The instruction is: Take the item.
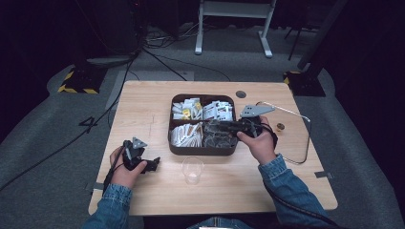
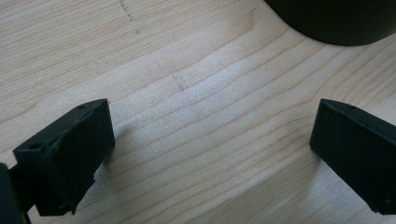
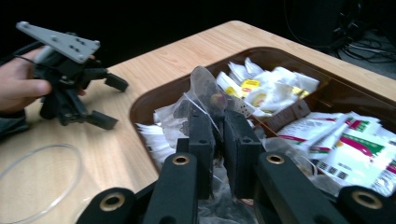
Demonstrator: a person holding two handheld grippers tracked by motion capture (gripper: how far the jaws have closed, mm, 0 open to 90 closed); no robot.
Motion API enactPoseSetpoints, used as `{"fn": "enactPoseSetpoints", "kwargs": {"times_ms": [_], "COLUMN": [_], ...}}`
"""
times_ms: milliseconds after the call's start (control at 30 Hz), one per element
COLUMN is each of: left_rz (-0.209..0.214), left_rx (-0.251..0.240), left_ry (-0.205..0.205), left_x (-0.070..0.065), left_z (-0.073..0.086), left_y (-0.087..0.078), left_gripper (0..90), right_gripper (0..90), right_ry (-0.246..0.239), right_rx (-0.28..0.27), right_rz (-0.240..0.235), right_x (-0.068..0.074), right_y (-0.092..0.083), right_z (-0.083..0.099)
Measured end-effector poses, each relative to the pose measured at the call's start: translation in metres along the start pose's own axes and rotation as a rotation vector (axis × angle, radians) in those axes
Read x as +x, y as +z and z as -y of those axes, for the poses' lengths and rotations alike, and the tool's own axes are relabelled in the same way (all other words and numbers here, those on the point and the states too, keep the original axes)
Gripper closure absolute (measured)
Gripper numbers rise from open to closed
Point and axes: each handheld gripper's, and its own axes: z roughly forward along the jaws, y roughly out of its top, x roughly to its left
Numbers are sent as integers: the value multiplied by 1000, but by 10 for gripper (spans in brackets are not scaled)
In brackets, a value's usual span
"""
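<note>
1. Brown tray [image 1: 203, 149], four compartments, mid-table [image 1: 143, 100]: white and yellow-labelled sachets at the back, clear wrapped packets at the front.
2. Right gripper [image 3: 218, 133]: jaws clenched on a clear tea-bag packet [image 3: 205, 91], raised above the tray's front compartment.
3. Left gripper [image 2: 210, 140]: jaws released, over bare table.
4. Clear plastic cup [image 1: 192, 170], empty, just before the tray.

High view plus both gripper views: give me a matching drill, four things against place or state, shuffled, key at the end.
Things:
1. left gripper
2. right gripper
3. clear cup
4. brown tray

States:
A. empty, upright on the table in front of the tray
B. shut on a clear sachet
C. open over bare wood
D. four compartments full of packets

Pairs: 1-C, 2-B, 3-A, 4-D
</note>
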Motion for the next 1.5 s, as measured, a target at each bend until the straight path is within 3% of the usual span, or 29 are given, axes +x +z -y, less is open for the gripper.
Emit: {"fn": "enactPoseSetpoints", "kwargs": {"times_ms": [367, 733, 1033, 1500], "left_rz": [-4, -4, -3, -6], "left_rx": [-1, 0, 2, 1], "left_ry": [2, 3, 2, 0], "left_x": [0, 0, 1, 1], "left_z": [0, -1, -1, -1], "left_y": [0, 0, 1, 1], "left_gripper": [1, 1, 1, 2], "right_gripper": [827, 827, 827, 825], "right_ry": [-44, -86, -123, -165], "right_rx": [0, 18, 58, 161], "right_rz": [-44, -112, -171, -228], "right_x": [26, 52, 75, 89], "right_y": [-4, 2, 14, 25], "right_z": [-5, -9, -5, -1]}}
